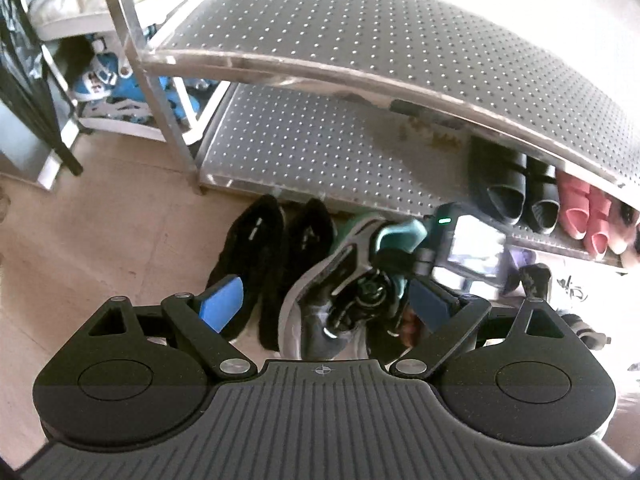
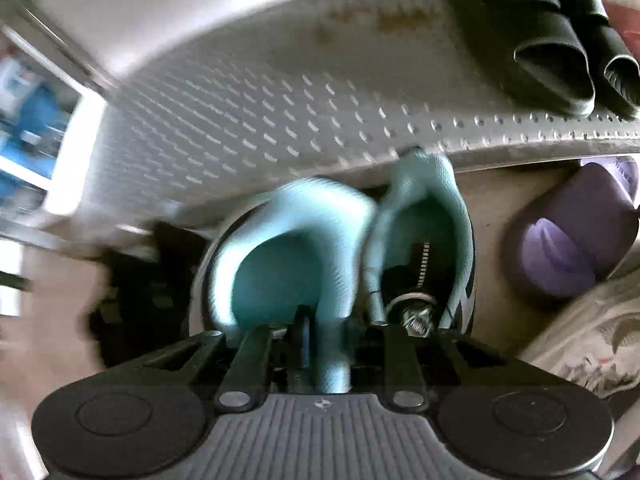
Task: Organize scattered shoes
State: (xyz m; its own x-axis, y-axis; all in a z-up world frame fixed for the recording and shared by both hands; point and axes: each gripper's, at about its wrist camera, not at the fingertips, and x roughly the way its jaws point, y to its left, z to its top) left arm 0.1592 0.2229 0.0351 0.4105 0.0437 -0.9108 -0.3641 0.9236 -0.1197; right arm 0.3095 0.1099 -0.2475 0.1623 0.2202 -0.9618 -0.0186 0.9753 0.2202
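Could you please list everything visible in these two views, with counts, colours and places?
Shoe rack: one, metal with perforated shelves, behind the floor shoes.
Black slides: two, black, lower shelf.
Pink slippers: two, pink, lower shelf, right of the black slides.
Black fluffy slippers: two, black, on the floor before the rack.
Teal sneakers: two, teal lining with grey and black outsides, floor, at the right gripper.
Purple slipper: one, purple, floor, right of the sneakers.
Blue items: several, blue and white, white side rack at left; too small to name.
Left gripper: one, black with blue pads, jaws wide, nothing between the pads.
Right gripper: one, black, jaws closed on a teal sneaker's collar.
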